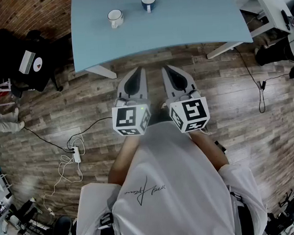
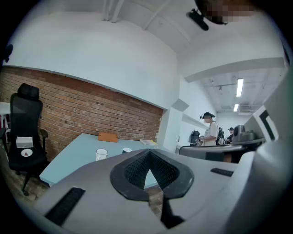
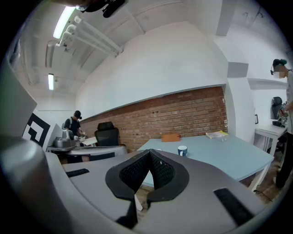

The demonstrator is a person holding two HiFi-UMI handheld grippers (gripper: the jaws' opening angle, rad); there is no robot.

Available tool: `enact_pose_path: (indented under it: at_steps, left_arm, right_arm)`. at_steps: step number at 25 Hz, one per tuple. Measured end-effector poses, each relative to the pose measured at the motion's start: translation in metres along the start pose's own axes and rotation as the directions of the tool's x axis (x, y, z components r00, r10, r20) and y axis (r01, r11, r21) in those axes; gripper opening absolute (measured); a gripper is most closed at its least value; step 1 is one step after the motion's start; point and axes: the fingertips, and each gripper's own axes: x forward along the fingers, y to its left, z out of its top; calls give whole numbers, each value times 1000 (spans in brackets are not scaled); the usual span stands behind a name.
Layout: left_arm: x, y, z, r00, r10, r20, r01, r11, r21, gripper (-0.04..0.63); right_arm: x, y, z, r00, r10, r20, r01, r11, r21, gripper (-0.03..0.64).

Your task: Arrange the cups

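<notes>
Head view: the left gripper point(image 1: 138, 70) and the right gripper point(image 1: 167, 68) are held side by side in front of the person's torso. Both are over the wooden floor point(image 1: 85, 101), short of the near edge of the desk point(image 1: 196, 25). Each pair of fingers is closed tip to tip with nothing between them. A white cup point(image 1: 115, 18) stands upright on the desk. A blue cup point(image 1: 148, 3) stands to its right and further back, clearly apart from it. Both cups are well apart from either gripper.

Left gripper view: the fingers point(image 2: 130, 171) meet at their tips and hold nothing. The white cup point(image 2: 101, 154) and the blue cup point(image 2: 127, 150) show beyond them, left of the finger line. An orange item point(image 2: 108, 136) lies further back on the desk.

Right gripper view: the fingers point(image 3: 165, 172) are likewise pressed together and empty. The blue cup point(image 3: 182, 150) sits beyond and to the right of the tips. The white cup is largely hidden behind the fingers.

Assessment: the step in hand is the approach, and no cup is engaged. The next move calls for carrying a gripper forward over the desk edge. Its fingers must open wide before they reach a cup, then line up on the rim or wall without tipping it.
</notes>
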Motion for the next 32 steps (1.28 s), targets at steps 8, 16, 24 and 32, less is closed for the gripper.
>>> enact_pose_path:
  at_steps: [8, 16, 24, 32]
  left_arm:
    - [3, -5, 0, 1000, 14, 28, -14, 1000, -13, 6]
    - [5, -13, -3, 1000, -19, 21, 19, 1000, -12, 6]
    - [12, -18, -6, 1000, 10, 6, -10, 1000, 10, 8]
    - [23, -14, -5, 1000, 15, 7, -15, 1000, -23, 6]
  right_arm:
    - [-3, -11, -3, 1000, 19, 0, -19, 1000, 25, 20]
    - [-8, -26, 0, 998, 57, 32, -59, 997, 59, 21]
    - [-9, -38, -1, 995, 93, 37, -95, 994, 57, 23]
    - [1, -41, -4, 997, 71, 19, -72, 996, 56, 23]
